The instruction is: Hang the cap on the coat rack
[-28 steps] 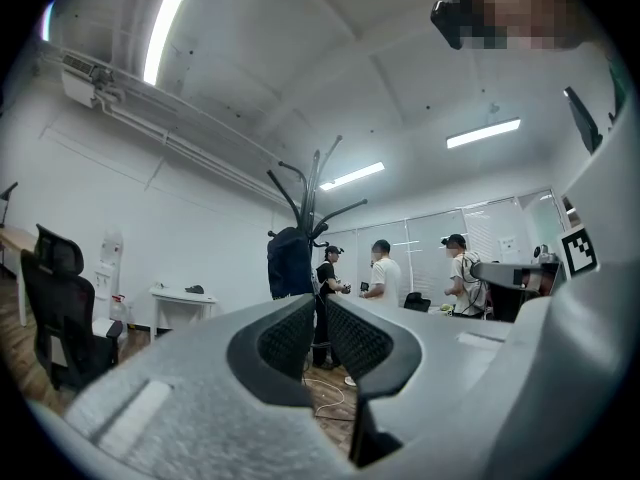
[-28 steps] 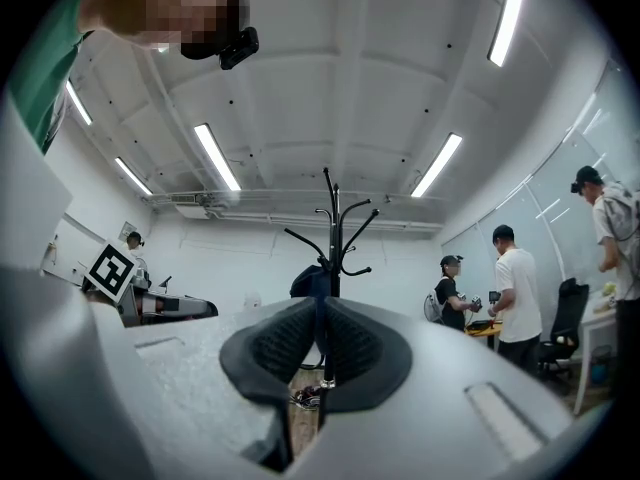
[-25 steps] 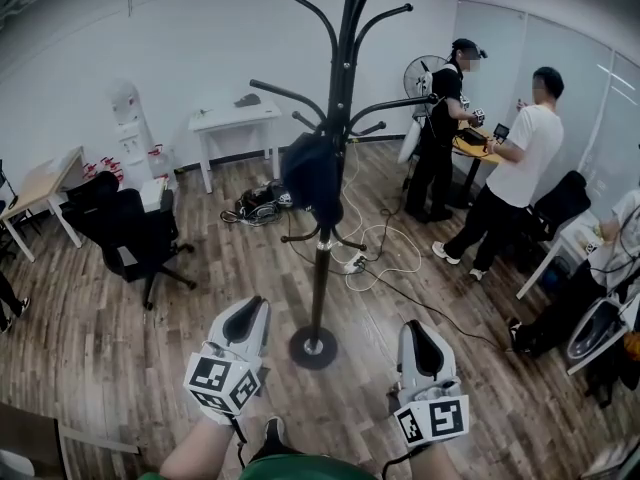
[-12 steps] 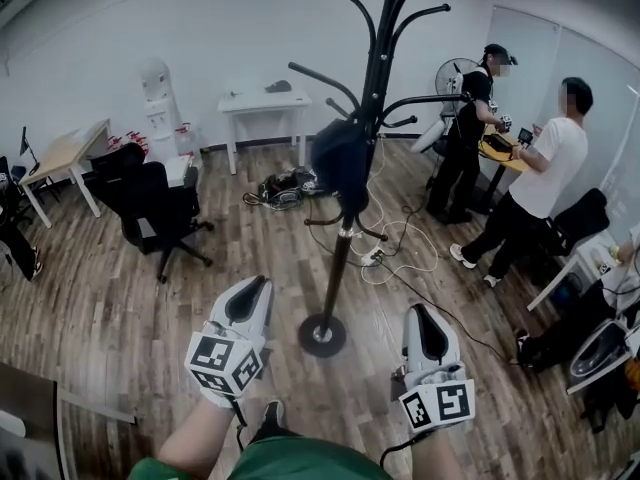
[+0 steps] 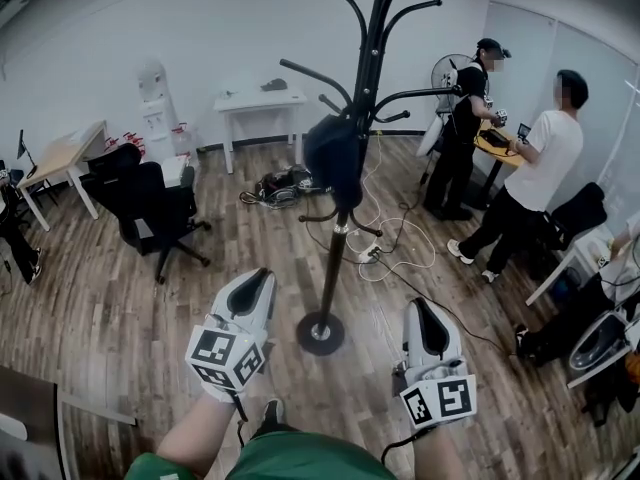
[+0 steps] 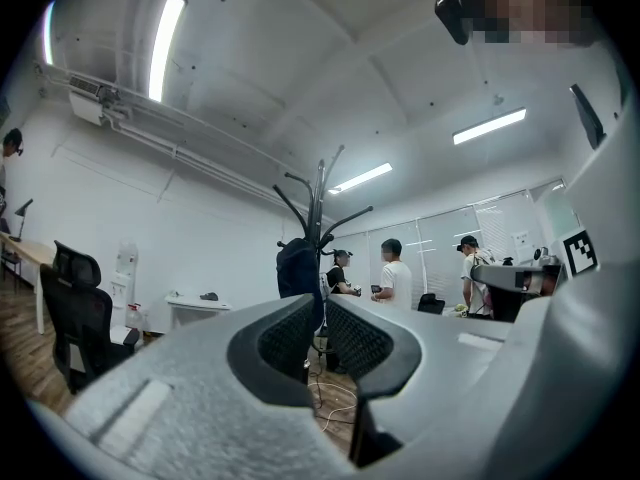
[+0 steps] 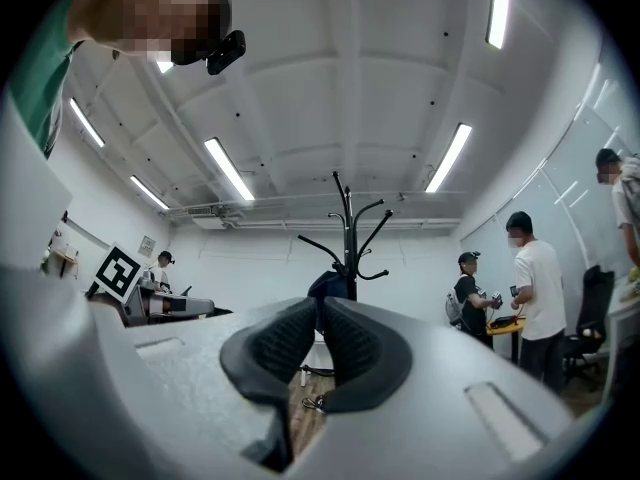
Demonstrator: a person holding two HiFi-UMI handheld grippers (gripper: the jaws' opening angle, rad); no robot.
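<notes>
The left gripper (image 5: 254, 282) is low over the wood floor (image 5: 120, 318), its fingers drawn together on nothing. Ahead and between the two grippers stands the black coat rack (image 5: 333, 268), with the dark cap (image 5: 331, 156) hanging on a lower hook beside its pole. The right gripper (image 5: 424, 315) has its fingers together too, empty.

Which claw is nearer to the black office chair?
Left. The left claw is below-right of the office chair; the right claw lies farther right, past the coat rack base.
</notes>
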